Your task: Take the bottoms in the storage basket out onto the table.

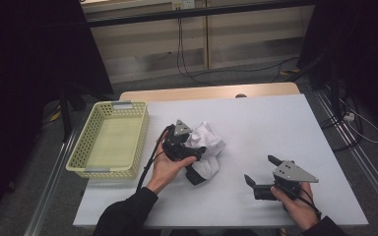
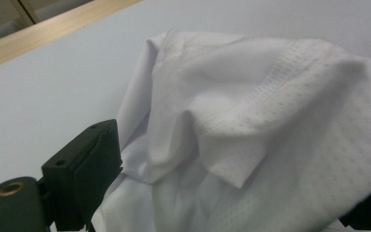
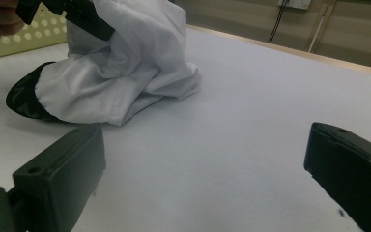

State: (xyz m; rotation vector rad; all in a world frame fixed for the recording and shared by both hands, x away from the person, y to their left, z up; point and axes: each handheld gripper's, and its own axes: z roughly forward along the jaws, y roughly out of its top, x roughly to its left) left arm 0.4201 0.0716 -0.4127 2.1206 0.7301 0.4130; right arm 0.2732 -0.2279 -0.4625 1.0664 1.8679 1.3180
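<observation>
— From up high, where does the white garment [image 1: 206, 145] sit?

— Mid-desk [image 1: 275, 123], crumpled, just right of the yellow basket [image 1: 109, 139]. The left claw [image 1: 193, 156] is right on it, at the heap's near-left edge, so that hand is plainly the nearer one. The right claw [image 1: 260, 172] stands well apart, toward the near-right corner, jaws spread on nothing.

— And looking along the left claw itself?

— Cloth everywhere (a dotted mesh weave, folded over itself). The garment [image 2: 251, 121] bunches between the two black jaws and drapes up and away from them. I'd judge it gripped, since fabric fills the gap and hangs lifted from the desk.

— The right claw's own camera?

— Its jaws stand wide apart over bare desk [image 3: 251, 111]. The garment [image 3: 125, 63] lies ahead and to its left, its dark trimmed end [image 3: 24, 99] resting on the desk, the rest pulled upward by the left claw [image 3: 77, 17]. The basket [image 3: 34, 34] sits behind that.

— So what does the next move turn on?

— Likely the basket lying just left of the held cloth, a short carry for the left hand.
</observation>
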